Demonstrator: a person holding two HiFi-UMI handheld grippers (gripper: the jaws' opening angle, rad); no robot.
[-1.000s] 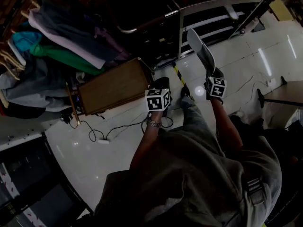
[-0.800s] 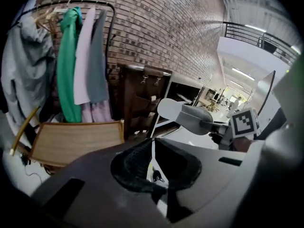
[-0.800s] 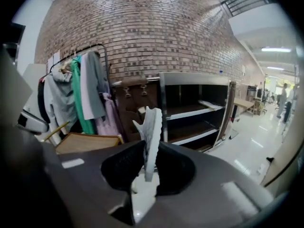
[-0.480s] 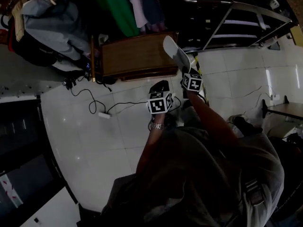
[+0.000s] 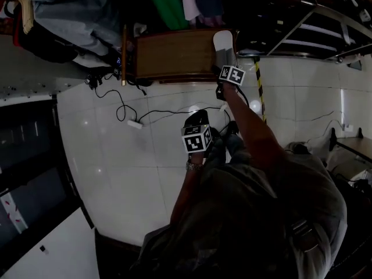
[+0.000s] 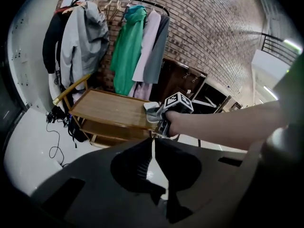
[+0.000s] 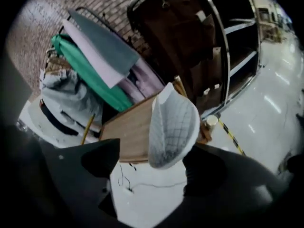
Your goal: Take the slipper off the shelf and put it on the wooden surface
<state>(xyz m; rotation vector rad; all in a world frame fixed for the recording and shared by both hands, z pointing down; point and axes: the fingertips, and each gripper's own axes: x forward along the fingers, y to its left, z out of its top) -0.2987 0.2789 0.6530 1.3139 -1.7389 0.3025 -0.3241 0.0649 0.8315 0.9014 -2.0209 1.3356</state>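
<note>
The white slipper [image 5: 223, 44] with a quilted sole [image 7: 173, 125] is at the right end of the wooden surface [image 5: 174, 54], tilted on its edge. My right gripper [image 5: 225, 63] is just behind its heel. Its jaws are opening and stand wide apart, with the slipper [image 6: 152, 109] still between them and the pads off it. In the left gripper view the slipper rests on the wooden top [image 6: 109, 108] beside the right gripper's marker cube. My left gripper [image 5: 197, 118] hangs lower over the white floor, its jaws [image 6: 152, 146] shut on nothing.
A rack of hanging clothes [image 6: 128, 42] stands behind the wooden stand. Cables and a power strip [image 5: 135, 124] lie on the tiled floor. A metal shelf rack [image 5: 314, 28] is at the right, with yellow-black tape [image 5: 259, 92] on the floor. A dark cabinet [image 5: 29, 190] is at the left.
The right gripper carried the slipper from beside the metal shelf over to the wooden top's right end, and its jaws have spread apart. The left gripper stayed low and shut.
</note>
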